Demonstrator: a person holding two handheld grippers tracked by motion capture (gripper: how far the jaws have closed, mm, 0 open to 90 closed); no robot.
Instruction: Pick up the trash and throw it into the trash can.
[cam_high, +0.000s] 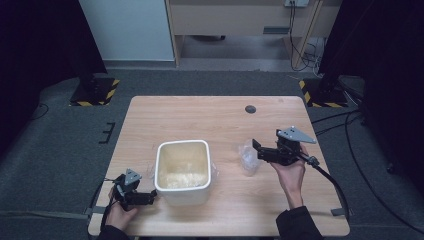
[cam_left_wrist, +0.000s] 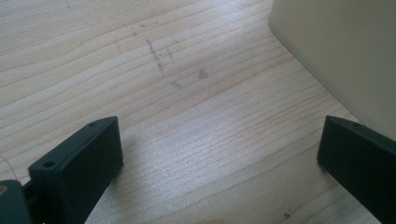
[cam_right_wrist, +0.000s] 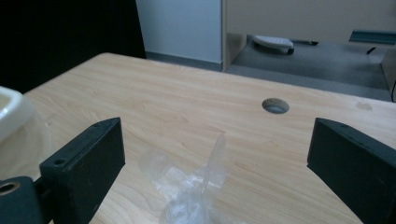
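Partly cut off — clear bag (cam_right_wrist: 191, 196) between right tongs (cam_right_wrist: 215, 158).

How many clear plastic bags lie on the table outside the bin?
2, possibly. One crumpled bag lies right of the bin, just ahead of the open right gripper. A smaller clear scrap sits at the bin's left side; more may be hidden.

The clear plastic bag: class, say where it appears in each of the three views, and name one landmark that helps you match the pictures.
High view: the clear plastic bag lies right of centre on the table, just ahead of the right gripper.
Left gripper view: not in it.
Right gripper view: the bag lies bottom centre, between the open jaws.
Shared landmark: the white bin, at the upper right of the left gripper view and the left edge of the right gripper view.
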